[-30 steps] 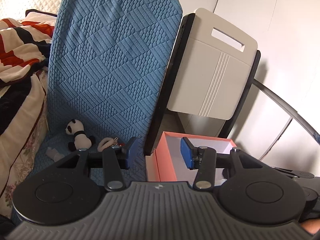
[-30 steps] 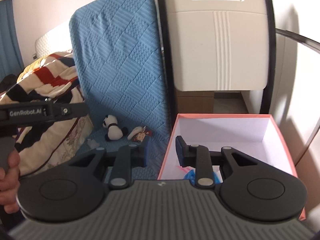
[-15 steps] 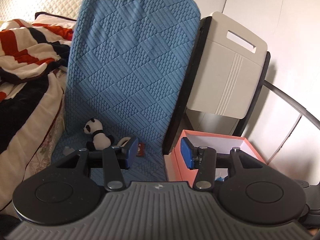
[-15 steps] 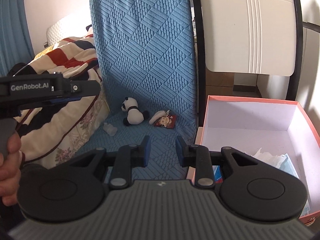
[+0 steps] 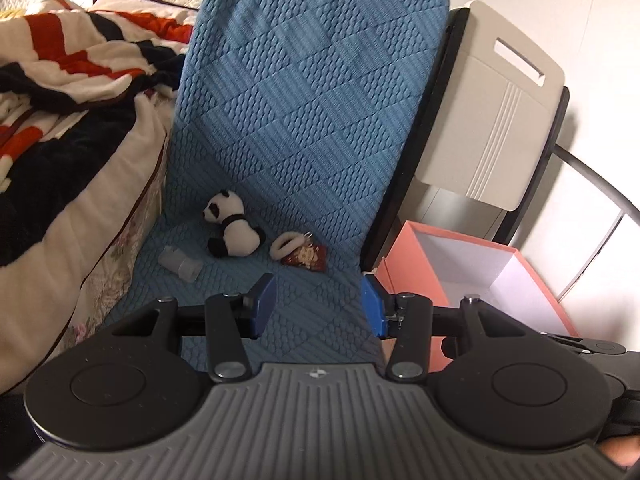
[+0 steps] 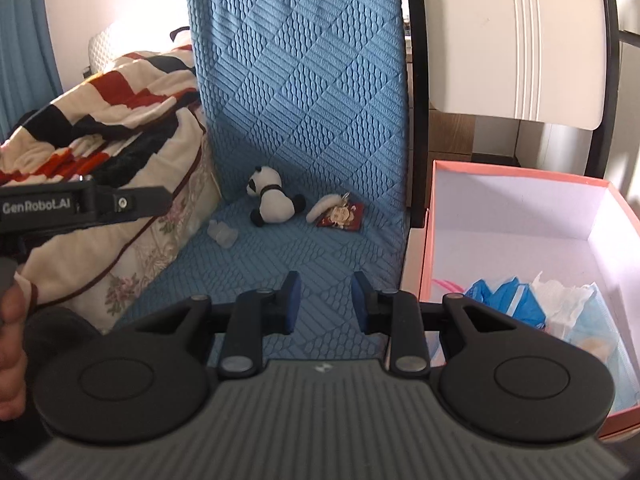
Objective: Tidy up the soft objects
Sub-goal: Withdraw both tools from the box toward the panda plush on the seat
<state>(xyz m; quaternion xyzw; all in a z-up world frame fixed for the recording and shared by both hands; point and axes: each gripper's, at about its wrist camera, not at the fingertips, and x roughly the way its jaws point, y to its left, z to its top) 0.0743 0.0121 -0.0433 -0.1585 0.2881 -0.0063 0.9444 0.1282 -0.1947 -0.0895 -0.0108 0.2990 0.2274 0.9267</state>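
A small panda plush (image 5: 232,232) (image 6: 272,202) lies on a blue quilted mat (image 5: 304,140) (image 6: 304,120). Beside it are a red pouch with a white furry loop (image 5: 302,252) (image 6: 338,212) and a small clear soft piece (image 5: 180,264) (image 6: 223,235). A pink box (image 5: 412,264) (image 6: 424,256) with a white inside stands right of the mat; it holds blue and white soft items (image 6: 532,300). My left gripper (image 5: 318,304) is open and empty, short of the toys. My right gripper (image 6: 324,300) is open and empty over the mat's front.
A striped blanket on a bed (image 5: 60,92) (image 6: 104,108) borders the mat on the left. A white folded chair with black frame (image 5: 492,112) (image 6: 516,36) leans behind the box. The left gripper's body (image 6: 80,204) shows at left in the right wrist view.
Both grippers have swung left, from the box toward the mat and toys, and closer to them. Both stay open and empty.
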